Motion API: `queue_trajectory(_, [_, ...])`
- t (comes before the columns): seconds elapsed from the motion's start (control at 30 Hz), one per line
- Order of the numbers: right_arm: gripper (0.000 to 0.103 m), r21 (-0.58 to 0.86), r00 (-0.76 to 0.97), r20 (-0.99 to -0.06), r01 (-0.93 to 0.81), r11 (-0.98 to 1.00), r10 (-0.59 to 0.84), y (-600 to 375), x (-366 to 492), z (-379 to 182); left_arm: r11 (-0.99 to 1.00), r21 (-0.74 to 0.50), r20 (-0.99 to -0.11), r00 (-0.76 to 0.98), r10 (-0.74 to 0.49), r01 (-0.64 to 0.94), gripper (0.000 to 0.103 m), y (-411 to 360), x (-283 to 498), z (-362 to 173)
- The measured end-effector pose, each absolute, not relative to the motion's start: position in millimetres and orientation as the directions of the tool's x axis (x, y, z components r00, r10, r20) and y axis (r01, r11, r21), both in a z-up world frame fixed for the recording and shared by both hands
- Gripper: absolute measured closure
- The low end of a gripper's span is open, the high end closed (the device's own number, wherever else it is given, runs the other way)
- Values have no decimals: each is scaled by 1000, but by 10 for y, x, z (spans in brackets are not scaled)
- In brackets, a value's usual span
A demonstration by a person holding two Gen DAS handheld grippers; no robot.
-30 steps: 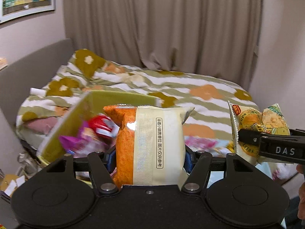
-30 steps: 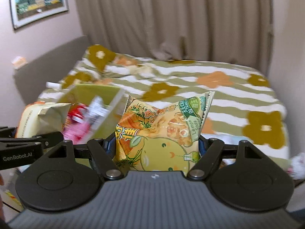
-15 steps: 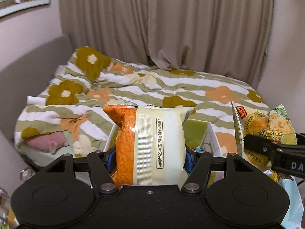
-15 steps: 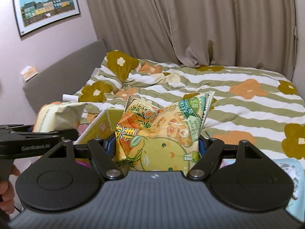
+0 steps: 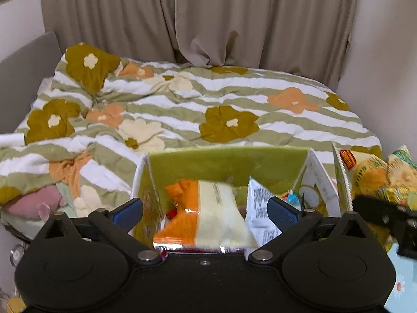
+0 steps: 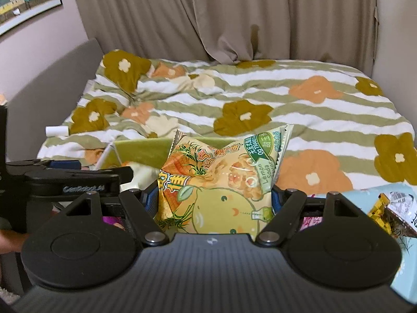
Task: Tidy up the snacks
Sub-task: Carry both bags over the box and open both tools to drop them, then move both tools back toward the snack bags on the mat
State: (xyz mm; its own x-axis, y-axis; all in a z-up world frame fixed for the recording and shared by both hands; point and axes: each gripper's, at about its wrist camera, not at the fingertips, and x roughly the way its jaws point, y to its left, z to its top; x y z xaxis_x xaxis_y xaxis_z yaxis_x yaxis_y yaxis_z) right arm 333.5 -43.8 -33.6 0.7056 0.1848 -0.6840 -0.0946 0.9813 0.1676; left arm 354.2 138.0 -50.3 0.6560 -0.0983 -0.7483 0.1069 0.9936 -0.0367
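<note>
Left gripper (image 5: 204,208) spread wide, orange-and-cream bag (image 5: 206,214) dropping into green box (image 5: 226,161) at lower centre; right gripper (image 6: 215,198) clamped on lemon-soda bag (image 6: 221,180), not yet boxed

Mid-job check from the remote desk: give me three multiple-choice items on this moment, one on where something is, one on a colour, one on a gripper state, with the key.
1. Where is the orange and cream snack bag?
A. On the striped quilt
B. Over the open green box, between spread fingers
C. In the right gripper

2. What colour are the left gripper's finger pads?
A. Blue
B. Red
C. White

3. What is the right gripper doing?
A. Open and empty
B. Shut on the lemon soda snack bag
C. Shut on a white tube

Key: 1 B, the bag shows blurred above the box interior, clear of both pads. 2 A, both pads show blue. 3 B, the pads press the bag's two sides.
</note>
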Motion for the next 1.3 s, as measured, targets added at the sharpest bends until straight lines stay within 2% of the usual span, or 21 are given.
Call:
queue_trajectory(0.43, [11, 223, 679, -677, -180, 958, 285, -220, 3669, -312, 997, -83, -734, 677, -55, -8, 0, 1669, 3185, -325])
queue_trajectory(0.53, [9, 243, 665, -677, -201, 949, 314, -168, 3821, -340, 996, -83, -731, 682, -37, -35, 0, 1740, 3174, -308])
queue_trajectory(0.6, [0, 270, 645, -683, -212, 939, 342, -143, 3920, -403, 995, -87, -732, 680, -33, -46, 0, 1764, 3163, -309])
queue_trajectory(0.67, [0, 271, 638, -690, -210, 939, 342, -128, 3955, -452, 995, -85, -735, 678, -30, -48, 0, 1765, 3151, -313])
queue_trajectory(0.97, [0, 253, 646, -687, -215, 943, 331, -194, 3717, -505, 994, -99, -742, 669, -40, -51, 0, 1691, 3053, -364])
queue_trajectory(1.3, [0, 258, 707, -630, -201, 945, 322, -406, 3345, -208, 996, -89, -697, 715, -44, -27, 0, 1582, 2799, -130])
